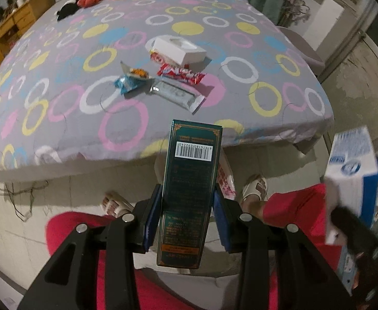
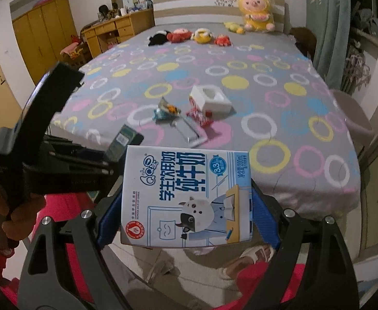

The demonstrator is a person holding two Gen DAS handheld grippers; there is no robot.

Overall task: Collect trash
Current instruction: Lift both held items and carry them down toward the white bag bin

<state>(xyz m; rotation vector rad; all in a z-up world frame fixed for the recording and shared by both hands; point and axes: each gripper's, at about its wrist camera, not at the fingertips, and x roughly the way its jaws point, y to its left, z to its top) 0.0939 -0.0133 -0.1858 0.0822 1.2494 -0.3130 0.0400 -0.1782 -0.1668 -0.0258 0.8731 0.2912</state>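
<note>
My left gripper (image 1: 187,206) is shut on a tall dark green box (image 1: 191,180) with a barcode, held above the floor in front of the bed. My right gripper (image 2: 186,211) is shut on a blue and white milk carton (image 2: 186,196); the carton also shows at the right edge of the left wrist view (image 1: 351,178). The green box shows in the right wrist view (image 2: 123,142). On the bed lie a white box (image 1: 179,49), red wrappers (image 1: 181,73), a blue snack wrapper (image 1: 130,80) and a silver wrapper (image 1: 177,94).
The bed with a grey ring-patterned cover (image 2: 266,103) fills the view. Several plush toys (image 2: 201,35) sit at its far end. A wooden desk (image 2: 111,32) and wardrobe (image 2: 44,28) stand at the left. The person's feet in sandals (image 1: 254,186) rest on the tiled floor.
</note>
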